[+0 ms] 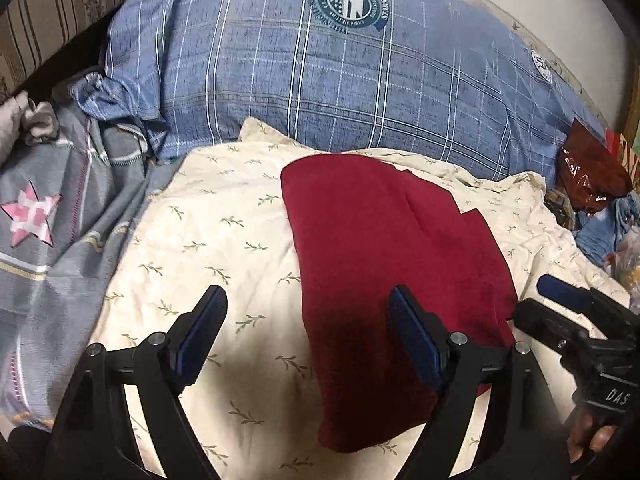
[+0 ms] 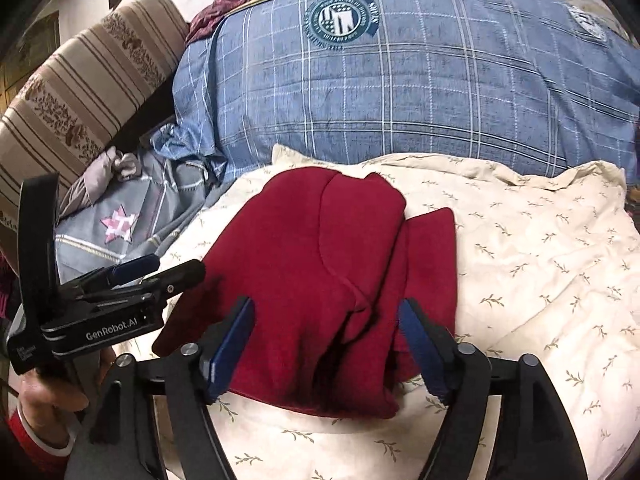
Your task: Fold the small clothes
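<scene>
Both the left gripper (image 1: 304, 328) and right gripper (image 2: 326, 340) are wide apart holding nothing, red garment (image 2: 320, 276) folded on the cream leafy sheet (image 2: 520, 280), so honestly a low finger could snag its near edge and flop it open.

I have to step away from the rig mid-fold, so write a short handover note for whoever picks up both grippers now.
Left gripper: open, empty, above the cream leaf-print sheet, beside the garment's left edge.
Right gripper: open, nothing pinched, hovering over the near end of the dark red fleece garment.
Garment: lying on the sheet in front of the blue plaid quilt, already folded over itself, with layered edges visible.
Done: at least one fold, garment released.
Left: probably one more fold or tidying the offset right layer; I cannot see other clothes waiting.
</scene>
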`<state>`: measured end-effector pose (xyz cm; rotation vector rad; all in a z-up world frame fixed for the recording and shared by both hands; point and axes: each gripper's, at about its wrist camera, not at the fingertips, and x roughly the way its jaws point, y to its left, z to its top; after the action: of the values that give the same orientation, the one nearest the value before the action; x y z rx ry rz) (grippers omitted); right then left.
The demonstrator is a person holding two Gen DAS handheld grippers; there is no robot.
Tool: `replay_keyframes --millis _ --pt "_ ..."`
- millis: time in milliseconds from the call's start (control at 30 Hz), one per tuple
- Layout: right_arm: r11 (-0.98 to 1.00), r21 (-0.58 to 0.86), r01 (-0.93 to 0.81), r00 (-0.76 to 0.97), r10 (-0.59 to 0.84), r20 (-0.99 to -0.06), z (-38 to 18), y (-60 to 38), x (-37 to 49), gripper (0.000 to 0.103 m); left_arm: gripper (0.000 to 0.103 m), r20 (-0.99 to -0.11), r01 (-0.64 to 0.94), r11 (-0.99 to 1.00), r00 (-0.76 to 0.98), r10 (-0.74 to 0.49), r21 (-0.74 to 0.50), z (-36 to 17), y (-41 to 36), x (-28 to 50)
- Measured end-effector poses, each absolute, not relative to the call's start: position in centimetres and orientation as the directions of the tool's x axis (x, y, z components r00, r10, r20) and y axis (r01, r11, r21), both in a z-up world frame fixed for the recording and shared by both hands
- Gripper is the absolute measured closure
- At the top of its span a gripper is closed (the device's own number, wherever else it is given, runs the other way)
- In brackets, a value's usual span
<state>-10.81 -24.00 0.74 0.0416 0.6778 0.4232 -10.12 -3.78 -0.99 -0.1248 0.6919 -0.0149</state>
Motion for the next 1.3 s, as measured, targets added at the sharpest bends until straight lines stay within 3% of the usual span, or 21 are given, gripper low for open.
replay_keyframes --millis 467,733,1033,1300 --pt "0.926 0.204 -0.316 0.703 0.373 -0.606 0.4 -25.6 -11.3 0.02 0.02 -0.592 -0.046 0.999 0.805 0.046 0.015 0.1 -4.8 -11.7" --pt "0.922 0.222 -0.317 0.702 0.385 -0.599 0.7 -26.2 -11.1 0.02 0.019 -0.596 -0.05 0.998 0.802 0.027 -0.023 0.3 -4.5 -11.8" --pt "0.921 0.221 -0.322 0.697 0.388 -0.603 0.6 -25.8 -10.9 0.02 0.019 -0.58 -0.079 0.994 0.808 0.105 0.071 0.4 -4.9 -11.8" --pt "0.922 0.224 -0.316 0.691 0.386 -0.611 0.3 -26.0 -10.7 0.02 0.019 -0.615 -0.088 0.996 0.783 0.088 0.03 0.0 -4.1 -11.3"
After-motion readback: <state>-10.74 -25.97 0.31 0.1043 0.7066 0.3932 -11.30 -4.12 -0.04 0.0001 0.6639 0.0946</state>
